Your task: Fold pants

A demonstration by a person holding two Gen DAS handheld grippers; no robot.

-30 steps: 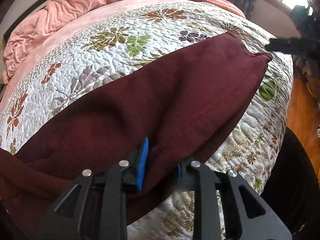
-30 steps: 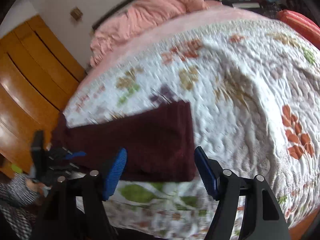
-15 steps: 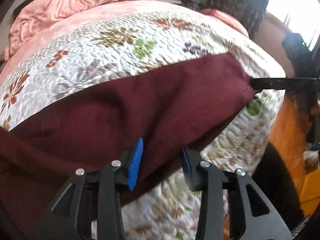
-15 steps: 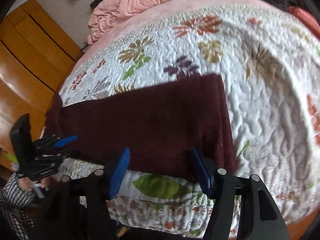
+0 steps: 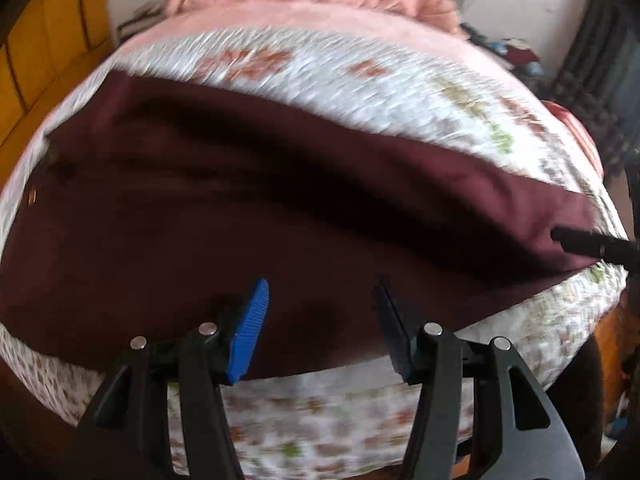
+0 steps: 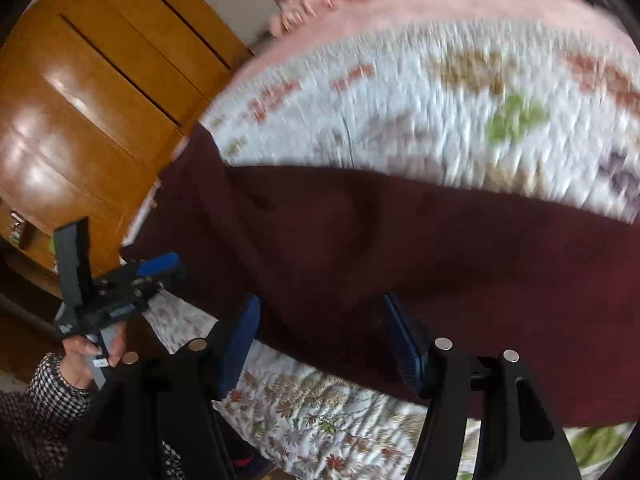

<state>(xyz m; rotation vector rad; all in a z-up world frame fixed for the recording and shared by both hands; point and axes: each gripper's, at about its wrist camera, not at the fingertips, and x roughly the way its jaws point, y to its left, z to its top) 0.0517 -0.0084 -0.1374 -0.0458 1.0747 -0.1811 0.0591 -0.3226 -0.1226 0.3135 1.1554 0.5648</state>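
Left claw [image 5: 320, 316], pinching dark maroon cotton pants [image 5: 280, 208] a second ago, now spread; right claw [image 6: 320, 336] spread too. Regrasp likely next; frames blurred.

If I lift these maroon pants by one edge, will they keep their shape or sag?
The pants will probably sag: soft folds and shadowed creases run across the cloth. They already drape over the edge of the quilted bedspread, so they likely follow whatever is underneath. Lifting with the left claw alone could bunch them.
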